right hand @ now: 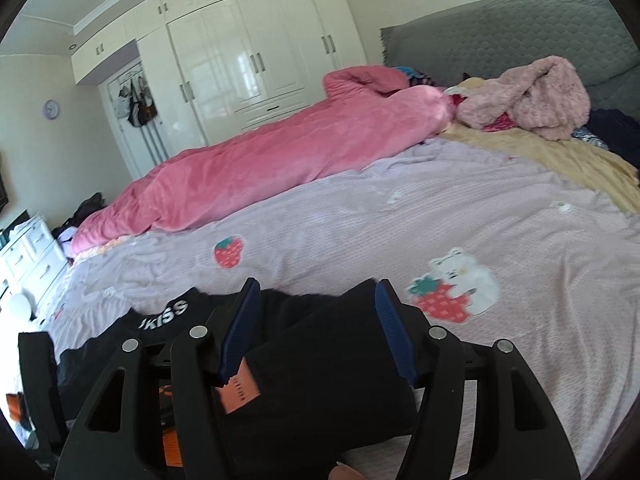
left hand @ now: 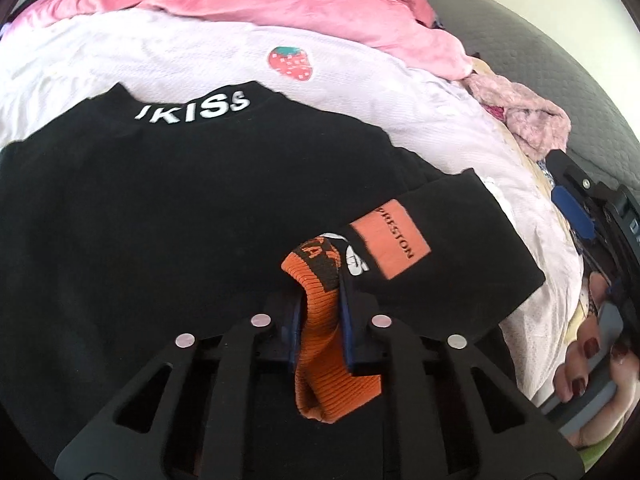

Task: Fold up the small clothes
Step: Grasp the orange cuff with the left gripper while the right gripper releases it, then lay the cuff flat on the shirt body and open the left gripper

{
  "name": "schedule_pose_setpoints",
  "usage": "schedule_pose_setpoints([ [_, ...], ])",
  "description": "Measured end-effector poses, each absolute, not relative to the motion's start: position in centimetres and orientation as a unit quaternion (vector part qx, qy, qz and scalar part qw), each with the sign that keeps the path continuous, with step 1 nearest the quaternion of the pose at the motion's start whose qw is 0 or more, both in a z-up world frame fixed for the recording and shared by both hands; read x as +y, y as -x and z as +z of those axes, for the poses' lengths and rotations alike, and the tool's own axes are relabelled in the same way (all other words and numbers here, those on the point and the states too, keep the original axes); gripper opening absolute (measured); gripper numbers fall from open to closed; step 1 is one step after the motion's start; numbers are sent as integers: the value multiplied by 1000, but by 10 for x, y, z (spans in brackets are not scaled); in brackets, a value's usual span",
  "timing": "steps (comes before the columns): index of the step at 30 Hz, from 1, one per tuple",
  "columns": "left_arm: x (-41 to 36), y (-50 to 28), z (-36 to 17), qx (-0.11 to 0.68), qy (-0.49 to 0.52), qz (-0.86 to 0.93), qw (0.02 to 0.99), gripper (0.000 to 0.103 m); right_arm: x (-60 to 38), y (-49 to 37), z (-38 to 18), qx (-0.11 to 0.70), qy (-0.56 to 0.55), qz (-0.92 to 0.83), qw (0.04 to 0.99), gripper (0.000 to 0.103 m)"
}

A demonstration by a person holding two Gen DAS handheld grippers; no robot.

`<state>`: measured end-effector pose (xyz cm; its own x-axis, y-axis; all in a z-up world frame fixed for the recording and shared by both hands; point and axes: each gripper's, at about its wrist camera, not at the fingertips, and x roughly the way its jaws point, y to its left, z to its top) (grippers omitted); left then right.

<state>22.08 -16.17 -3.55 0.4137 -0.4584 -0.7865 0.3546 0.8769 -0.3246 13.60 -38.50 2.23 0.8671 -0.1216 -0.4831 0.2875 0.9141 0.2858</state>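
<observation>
A black sweater (left hand: 160, 220) with white letters at the collar lies flat on the lilac bedsheet (left hand: 200, 52). Its right sleeve (left hand: 460, 240) bears an orange patch (left hand: 390, 238) and ends in an orange ribbed cuff (left hand: 332, 372). My left gripper (left hand: 320, 296) is shut on that cuff, which bunches between the blue pads. In the right wrist view the sleeve (right hand: 320, 360) lies below my right gripper (right hand: 316, 292), whose jaws stand wide apart, not pressing on it. From the left wrist view the right gripper (left hand: 576, 208) sits just beyond the sleeve's edge.
A pink quilt (right hand: 260, 168) runs along the far side of the bed. A fluffy pink garment (right hand: 528, 96) and a yellow blanket (right hand: 560, 156) lie by the grey headboard (right hand: 500, 40). A hand (left hand: 592, 360) holds the right gripper. White wardrobes (right hand: 240, 60) stand behind.
</observation>
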Motion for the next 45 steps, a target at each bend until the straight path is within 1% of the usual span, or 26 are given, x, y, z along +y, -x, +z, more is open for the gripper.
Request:
schedule_pose_setpoints([
  [4,-151,-221,-16,461,51,-261,847,6,-398,-133,22,234,-192,-119,946,59],
  [7,-134,-222,6,424,46,-251,869,6,-402,-133,21,236,-196,-123,944,61],
  [12,-90,-225,35,386,58,-223,893,6,-403,-133,20,238,-195,-124,943,61],
  [16,-55,-224,47,374,71,-200,903,6,-400,-134,18,243,-188,-122,944,61],
  [19,-32,-226,47,377,75,-183,905,6,-394,-137,18,247,-180,-119,945,65],
  [27,-1,-235,18,417,75,-160,892,8,-370,-146,14,259,-152,-106,948,65],
  [31,5,-238,15,418,75,-153,893,11,-355,-151,12,267,-133,-94,950,68],
  [36,13,-235,27,397,66,-139,905,11,-342,-153,10,270,-110,-86,953,69],
  [42,8,-232,33,385,41,-133,912,15,-329,-153,10,270,-88,-76,956,69],
  [45,-15,-232,19,404,17,-158,901,15,-319,-154,10,272,-74,-63,957,69],
])
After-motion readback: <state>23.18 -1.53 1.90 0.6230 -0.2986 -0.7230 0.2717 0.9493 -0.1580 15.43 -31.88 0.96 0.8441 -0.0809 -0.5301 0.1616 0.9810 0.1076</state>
